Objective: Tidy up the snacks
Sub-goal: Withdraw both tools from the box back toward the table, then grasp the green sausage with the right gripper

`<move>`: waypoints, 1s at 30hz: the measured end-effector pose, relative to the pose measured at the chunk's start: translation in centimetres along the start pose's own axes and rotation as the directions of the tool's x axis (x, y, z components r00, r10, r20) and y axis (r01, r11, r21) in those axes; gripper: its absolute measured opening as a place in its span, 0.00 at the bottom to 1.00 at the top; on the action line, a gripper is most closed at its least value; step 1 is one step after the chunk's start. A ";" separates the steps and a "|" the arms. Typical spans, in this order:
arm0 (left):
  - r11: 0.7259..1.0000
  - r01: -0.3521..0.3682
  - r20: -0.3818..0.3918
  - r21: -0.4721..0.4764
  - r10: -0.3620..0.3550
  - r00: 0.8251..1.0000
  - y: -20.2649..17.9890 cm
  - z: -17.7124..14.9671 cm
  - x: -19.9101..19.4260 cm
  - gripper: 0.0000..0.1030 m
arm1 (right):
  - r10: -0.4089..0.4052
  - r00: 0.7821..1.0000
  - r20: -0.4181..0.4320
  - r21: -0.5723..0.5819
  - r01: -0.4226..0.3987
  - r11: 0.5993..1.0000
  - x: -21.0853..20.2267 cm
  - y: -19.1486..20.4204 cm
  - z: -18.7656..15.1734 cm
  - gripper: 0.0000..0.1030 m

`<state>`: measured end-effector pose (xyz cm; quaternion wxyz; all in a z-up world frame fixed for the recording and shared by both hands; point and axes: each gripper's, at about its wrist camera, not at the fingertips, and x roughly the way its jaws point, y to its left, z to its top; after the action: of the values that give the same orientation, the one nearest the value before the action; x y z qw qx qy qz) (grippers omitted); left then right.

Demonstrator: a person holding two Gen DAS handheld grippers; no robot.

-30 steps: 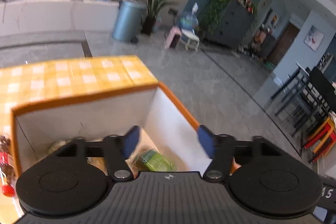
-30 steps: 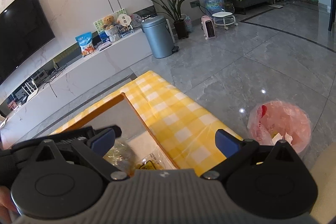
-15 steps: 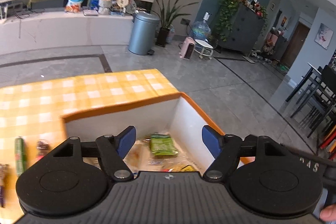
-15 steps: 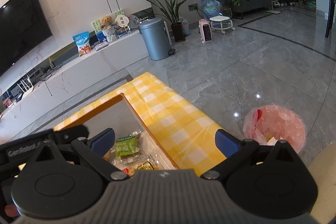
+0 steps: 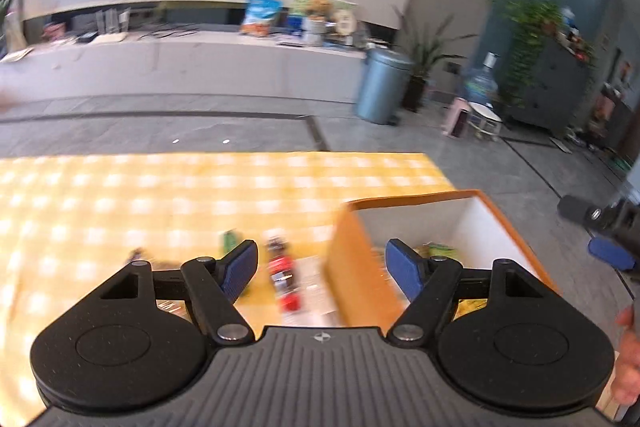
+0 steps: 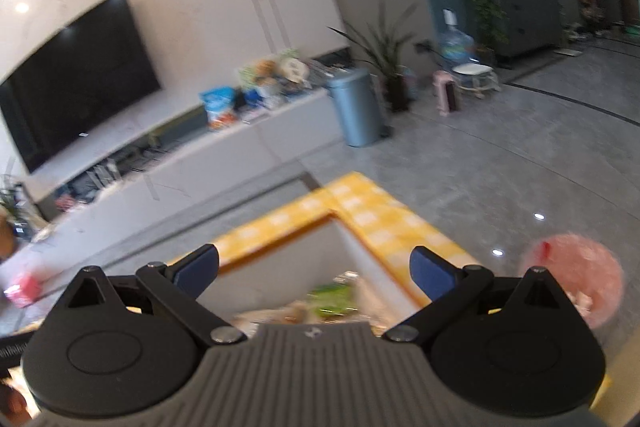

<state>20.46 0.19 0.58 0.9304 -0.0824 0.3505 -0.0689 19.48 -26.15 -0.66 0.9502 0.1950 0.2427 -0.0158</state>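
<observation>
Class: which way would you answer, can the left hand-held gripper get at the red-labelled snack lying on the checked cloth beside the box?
Probably yes. The left hand-held gripper is open and empty, the red-labelled snack lies uncovered ahead, and the orange box stands off to one side.

We see the box standing on the table near its right far corner, with packets lying inside it. Left of the box, 2 snacks lie on the table. Right of the table, a bag sits on the floor.
</observation>
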 end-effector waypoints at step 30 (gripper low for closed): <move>0.939 -0.288 -0.125 -0.187 0.268 0.955 16.8 -7.5 1.6 0.84 | 0.054 0.984 -0.169 -0.400 -0.119 0.909 9.9 17.2 -12.6 0.60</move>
<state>17.90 15.52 -9.36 0.8992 -0.1233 0.4089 0.0956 24.59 -4.83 -9.16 0.9481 0.0032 0.3043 0.0926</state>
